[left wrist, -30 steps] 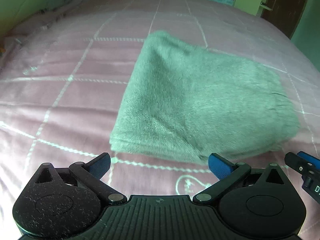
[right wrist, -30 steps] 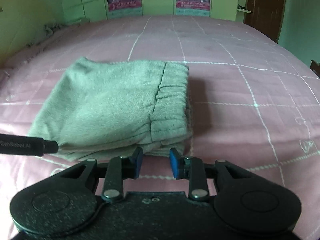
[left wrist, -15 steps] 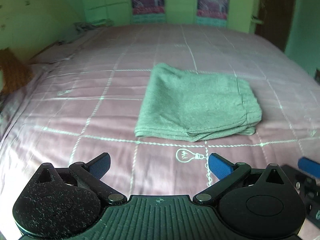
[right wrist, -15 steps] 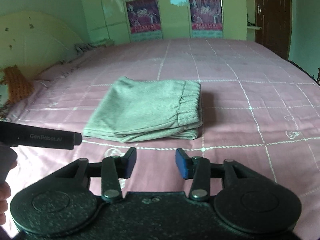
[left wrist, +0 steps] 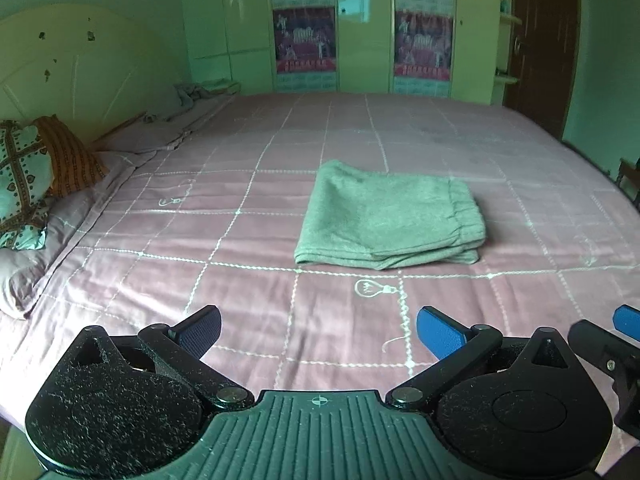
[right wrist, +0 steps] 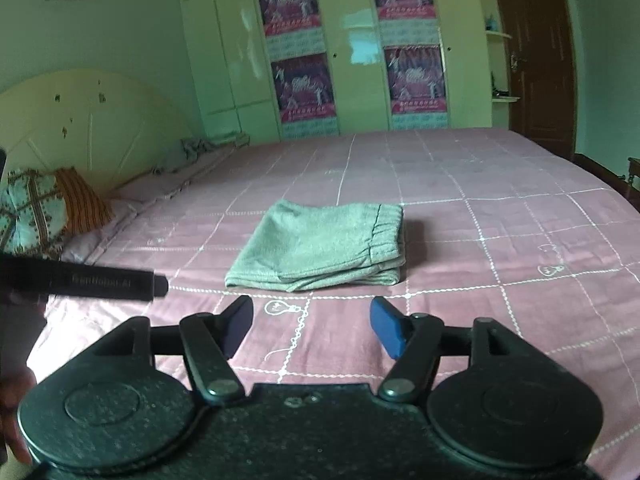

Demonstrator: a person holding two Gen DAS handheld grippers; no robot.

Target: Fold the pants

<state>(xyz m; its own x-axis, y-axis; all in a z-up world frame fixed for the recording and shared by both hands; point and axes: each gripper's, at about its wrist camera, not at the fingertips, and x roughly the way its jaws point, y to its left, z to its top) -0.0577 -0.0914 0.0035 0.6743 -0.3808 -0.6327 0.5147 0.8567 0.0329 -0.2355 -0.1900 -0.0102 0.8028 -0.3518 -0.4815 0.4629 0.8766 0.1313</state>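
The grey-green pants (left wrist: 390, 216) lie folded into a compact stack in the middle of the pink checked bed (left wrist: 240, 240), elastic waistband on the right. The same pants (right wrist: 324, 250) show in the right wrist view. My left gripper (left wrist: 318, 330) hangs open well back from the stack, nothing between its blue pads. My right gripper (right wrist: 312, 326) also sits back from the pants; its jaws are opening and nothing is between them. The left tool's black body (right wrist: 80, 280) crosses the left of the right wrist view.
Patterned pillows (left wrist: 36, 176) lean at the cream headboard (left wrist: 80, 64) on the left. A crumpled cloth (left wrist: 192, 94) lies at the far left corner of the bed. Wardrobe doors with posters (left wrist: 360, 24) stand beyond the bed, a brown door (left wrist: 536, 40) to the right.
Both grippers drew back and rose away from the pants, which now look smaller and farther off. The right jaws spread from nearly shut to wide apart. The left stayed open.
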